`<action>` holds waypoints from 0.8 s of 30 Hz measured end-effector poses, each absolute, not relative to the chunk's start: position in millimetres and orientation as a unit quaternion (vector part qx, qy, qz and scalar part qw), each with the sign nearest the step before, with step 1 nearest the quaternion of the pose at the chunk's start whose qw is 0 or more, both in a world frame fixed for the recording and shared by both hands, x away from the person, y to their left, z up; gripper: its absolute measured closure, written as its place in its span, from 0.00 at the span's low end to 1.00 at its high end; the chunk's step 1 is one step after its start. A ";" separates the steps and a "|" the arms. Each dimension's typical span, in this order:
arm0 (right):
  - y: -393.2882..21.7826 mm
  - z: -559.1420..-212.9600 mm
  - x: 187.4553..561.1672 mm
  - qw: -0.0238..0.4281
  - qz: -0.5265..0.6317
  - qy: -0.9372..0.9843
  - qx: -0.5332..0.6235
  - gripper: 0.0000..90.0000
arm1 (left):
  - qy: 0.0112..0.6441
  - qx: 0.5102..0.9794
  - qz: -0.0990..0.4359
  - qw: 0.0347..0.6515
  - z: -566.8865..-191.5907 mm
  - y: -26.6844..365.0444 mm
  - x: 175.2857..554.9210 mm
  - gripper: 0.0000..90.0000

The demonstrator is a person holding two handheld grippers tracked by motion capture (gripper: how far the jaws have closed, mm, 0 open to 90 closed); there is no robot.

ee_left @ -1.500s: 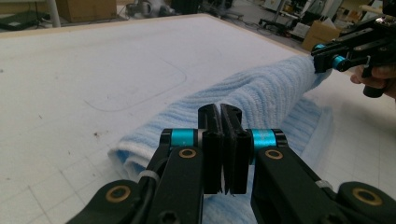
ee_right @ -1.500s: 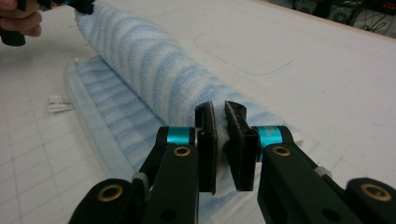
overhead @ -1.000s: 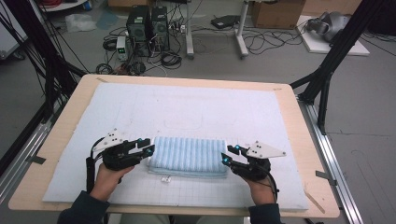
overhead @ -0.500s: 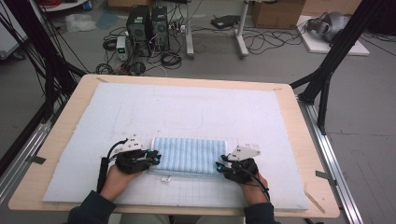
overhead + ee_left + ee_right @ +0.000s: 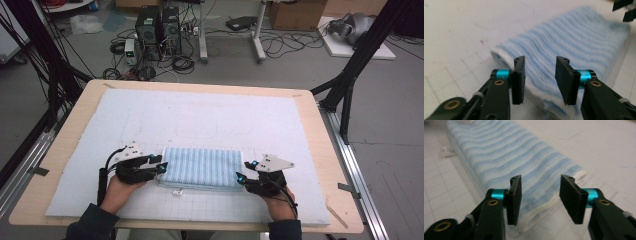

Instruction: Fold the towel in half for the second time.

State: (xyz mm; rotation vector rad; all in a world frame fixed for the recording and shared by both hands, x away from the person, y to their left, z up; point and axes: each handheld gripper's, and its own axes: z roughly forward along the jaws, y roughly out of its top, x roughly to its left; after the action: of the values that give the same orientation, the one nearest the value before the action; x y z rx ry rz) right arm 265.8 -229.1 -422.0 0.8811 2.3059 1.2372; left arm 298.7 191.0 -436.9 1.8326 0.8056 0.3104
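One folded blue-and-white striped terry towel (image 5: 202, 168) lies at six o'clock on the pale blue mat (image 5: 210, 115). My left gripper (image 5: 161, 164) sits at its nine o'clock end and my right gripper (image 5: 241, 176) at its three o'clock end. Both pairs of jaws have just been opening and now stand spread, pinching nothing, over the towel's edges.

folded towel (image 5: 201, 167) showing as soft ribbed cloth, matt, pale blue stripes with white fuzzy edges. small white label (image 5: 176, 192) at its near edge looking like paper or fabric, cannot tell which. mat (image 5: 200, 120) under it looking matt, faintly gridded, slightly scuffed. table (image 5: 80, 107) rim showing as pale smooth wood. left gripper (image 5: 540, 72) and right gripper (image 5: 540, 192) arms looking like matt black plastic, pads rough and foam-like, collars gleaming as teal metal, brass-coloured rivets shining.
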 end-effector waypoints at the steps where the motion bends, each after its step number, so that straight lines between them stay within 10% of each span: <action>1: -231.3 -418.9 264.3 0.197 0.444 0.814 0.318 0.51 | 0.337 0.758 0.136 0.541 -434.6 194.2 298.7 0.59; 13: -269.6 -406.2 254.6 0.267 0.454 0.758 0.385 0.15 | 0.345 0.695 0.169 0.608 -420.9 222.9 304.2 0.20; 24: -284.2 -405.5 253.5 0.272 0.472 0.738 0.398 0.13 | 0.353 0.682 0.182 0.614 -419.1 234.1 303.2 0.20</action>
State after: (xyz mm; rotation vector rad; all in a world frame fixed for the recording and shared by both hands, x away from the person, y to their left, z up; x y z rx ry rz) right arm 253.5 -284.2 -405.5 1.0727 1.9880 1.2704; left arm 303.2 234.1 -419.1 1.5731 0.8141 0.4191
